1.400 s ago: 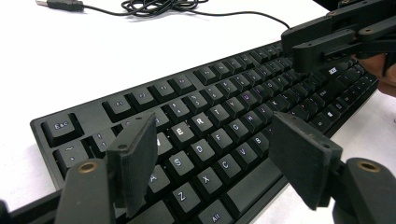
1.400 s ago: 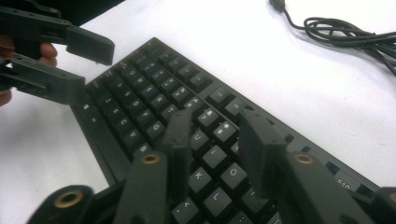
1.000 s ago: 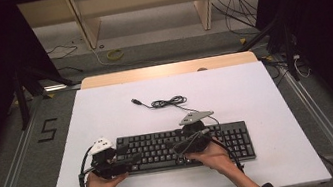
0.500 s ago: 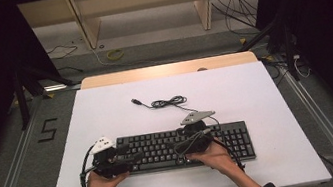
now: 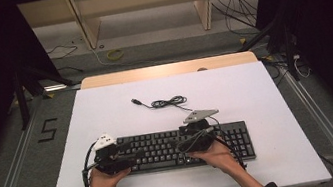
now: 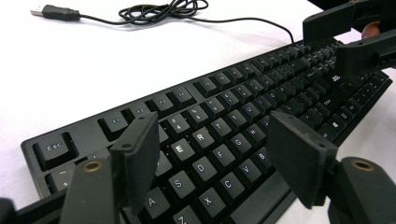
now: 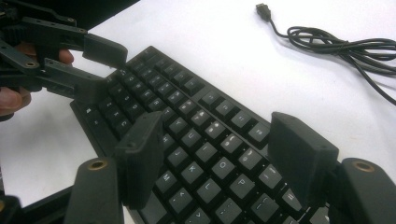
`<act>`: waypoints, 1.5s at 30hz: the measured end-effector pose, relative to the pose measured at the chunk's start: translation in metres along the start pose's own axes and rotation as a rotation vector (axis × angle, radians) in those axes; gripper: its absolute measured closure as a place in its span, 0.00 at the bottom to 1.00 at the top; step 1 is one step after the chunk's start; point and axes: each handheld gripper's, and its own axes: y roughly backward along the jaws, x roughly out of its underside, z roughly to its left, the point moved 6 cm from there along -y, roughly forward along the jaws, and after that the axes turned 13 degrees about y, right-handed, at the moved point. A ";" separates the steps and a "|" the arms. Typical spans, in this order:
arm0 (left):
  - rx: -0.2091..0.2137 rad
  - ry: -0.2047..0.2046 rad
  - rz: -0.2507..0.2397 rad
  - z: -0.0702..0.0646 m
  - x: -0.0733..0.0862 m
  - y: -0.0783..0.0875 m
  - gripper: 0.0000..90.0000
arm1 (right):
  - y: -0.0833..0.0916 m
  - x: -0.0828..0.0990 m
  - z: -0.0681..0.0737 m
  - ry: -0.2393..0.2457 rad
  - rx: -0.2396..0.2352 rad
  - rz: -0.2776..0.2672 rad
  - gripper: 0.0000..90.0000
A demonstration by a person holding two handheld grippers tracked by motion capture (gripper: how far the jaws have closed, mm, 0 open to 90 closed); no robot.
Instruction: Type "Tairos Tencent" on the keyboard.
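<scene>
White table (image 5: 265, 93) held a black keyboard (image 5: 163, 149); your left gripper (image 6: 210, 154) and right gripper (image 7: 212, 154) hovered over it, jaws apart, empty.

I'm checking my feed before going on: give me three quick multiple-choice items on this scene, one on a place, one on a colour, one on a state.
1. Where does the bundled cable lie?
A. Beyond the keyboard, on the white table
B. On top of the keys
C. On the floor

2. What colour is the keyboard?
A. White
B. Black
C. Silver

3. How do the jaws of the left gripper stand?
A. Shut on the cable
B. Shut on a keycap
C. Open above the keys

Answers:
1. A, the high view shows the coil on the table past the keyboard's far edge.
2. B, case and keys are black in all views.
3. C, the left gripper view shows a wide gap between the jaws, with keys beneath.
</scene>
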 end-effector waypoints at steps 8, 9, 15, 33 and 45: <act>-0.008 -0.003 0.010 0.000 -0.007 -0.006 0.44 | 0.000 0.000 0.000 0.005 0.001 0.001 0.41; -0.010 -0.004 0.015 0.000 -0.007 -0.008 0.46 | 0.000 0.000 0.000 0.006 0.001 -0.001 0.41; -0.023 -0.027 0.067 -0.003 -0.008 -0.019 0.61 | 0.000 0.000 0.000 0.004 0.002 -0.001 0.40; -0.028 -0.083 0.141 -0.006 -0.006 -0.033 0.88 | -0.001 0.000 0.000 0.010 0.002 0.003 0.40; -0.034 -0.097 0.160 -0.006 -0.006 -0.035 0.98 | -0.001 0.001 -0.001 0.014 0.005 0.009 0.41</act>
